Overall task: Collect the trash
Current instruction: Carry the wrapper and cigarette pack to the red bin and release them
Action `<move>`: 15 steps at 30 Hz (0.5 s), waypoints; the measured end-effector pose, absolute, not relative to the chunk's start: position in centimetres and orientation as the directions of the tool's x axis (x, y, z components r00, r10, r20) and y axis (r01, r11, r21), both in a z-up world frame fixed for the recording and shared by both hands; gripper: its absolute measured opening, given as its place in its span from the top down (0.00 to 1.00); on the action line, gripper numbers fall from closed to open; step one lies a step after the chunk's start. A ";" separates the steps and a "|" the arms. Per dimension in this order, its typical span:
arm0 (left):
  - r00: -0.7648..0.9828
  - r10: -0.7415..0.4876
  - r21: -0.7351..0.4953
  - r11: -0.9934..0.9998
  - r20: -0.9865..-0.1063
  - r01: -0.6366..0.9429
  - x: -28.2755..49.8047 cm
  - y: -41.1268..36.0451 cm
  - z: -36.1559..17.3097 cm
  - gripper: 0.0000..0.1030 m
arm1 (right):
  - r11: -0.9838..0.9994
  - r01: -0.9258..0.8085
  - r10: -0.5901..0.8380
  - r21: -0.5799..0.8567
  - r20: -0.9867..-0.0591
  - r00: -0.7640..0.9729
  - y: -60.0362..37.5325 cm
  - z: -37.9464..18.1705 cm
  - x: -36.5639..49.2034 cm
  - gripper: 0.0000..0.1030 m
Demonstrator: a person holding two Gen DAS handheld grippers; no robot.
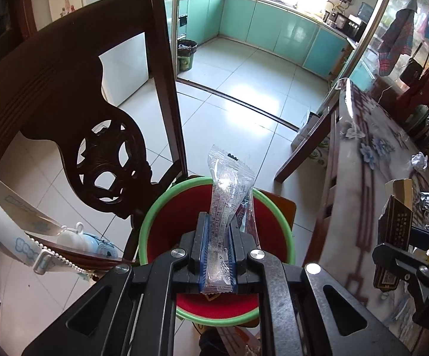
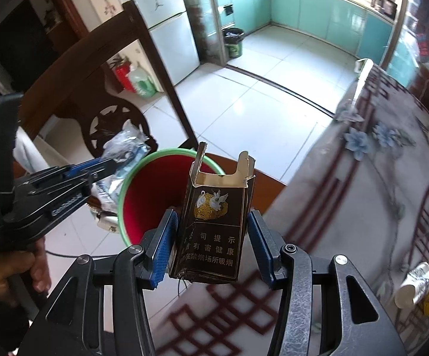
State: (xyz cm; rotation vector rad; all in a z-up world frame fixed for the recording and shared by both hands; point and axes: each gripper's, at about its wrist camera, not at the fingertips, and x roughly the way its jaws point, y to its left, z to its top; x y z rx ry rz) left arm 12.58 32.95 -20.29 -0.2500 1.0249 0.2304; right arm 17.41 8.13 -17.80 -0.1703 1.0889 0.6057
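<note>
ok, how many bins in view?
2: red bin with green rim right below the left gripper; dark lined bin by the kitchen doorway. Others may be hidden.

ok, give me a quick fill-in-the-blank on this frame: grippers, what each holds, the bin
1. The left gripper is shut on a clear ____.
2. The right gripper holds an opened dark ____ pack.
3. The bin has a red inside and a ____ rim.
4. The bin stands on the seat of a dark wooden ____.

Missing words: wrapper; cigarette; green; chair
</note>
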 end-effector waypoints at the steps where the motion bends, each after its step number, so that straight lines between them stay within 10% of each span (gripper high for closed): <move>1: 0.498 0.073 -0.097 0.947 -0.864 -0.306 12.6 33.0 -20.3 0.91 | 0.825 -0.542 0.378 0.160 -0.869 0.319 8.4 -17.8 17.5 0.54; 11: 0.478 0.058 -0.116 0.938 -0.877 -0.326 13.2 34.2 -21.1 0.89 | 0.805 -0.563 0.404 0.185 -0.867 0.292 10.1 -18.2 18.2 0.45; 15: 0.476 0.073 -0.116 0.927 -0.876 -0.356 13.0 34.7 -21.0 0.57 | 0.810 -0.555 0.416 0.187 -0.851 0.321 9.6 -17.5 18.0 0.25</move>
